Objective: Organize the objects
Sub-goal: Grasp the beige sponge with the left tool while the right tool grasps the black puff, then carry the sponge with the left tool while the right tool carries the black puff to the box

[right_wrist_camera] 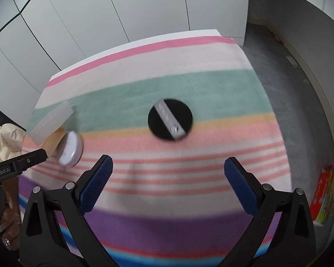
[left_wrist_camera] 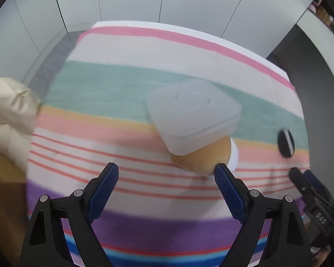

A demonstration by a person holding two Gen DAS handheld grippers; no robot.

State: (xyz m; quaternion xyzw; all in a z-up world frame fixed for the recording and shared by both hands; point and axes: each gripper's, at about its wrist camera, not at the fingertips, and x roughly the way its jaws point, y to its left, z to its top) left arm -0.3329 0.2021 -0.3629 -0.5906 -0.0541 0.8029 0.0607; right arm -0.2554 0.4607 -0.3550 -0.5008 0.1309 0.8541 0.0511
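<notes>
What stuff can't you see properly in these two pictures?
- Tan puff: left wrist view, its top hidden under the clear plastic box.
- Writing on the grey strap of the black disc: right wrist view, too blurred to read.
- Black disc: left wrist view, squashed near the fisheye edge.
- Colourful box on the floor: right wrist view, cut off by the edge.
- Pale round pad: right wrist view, blurred.
</notes>
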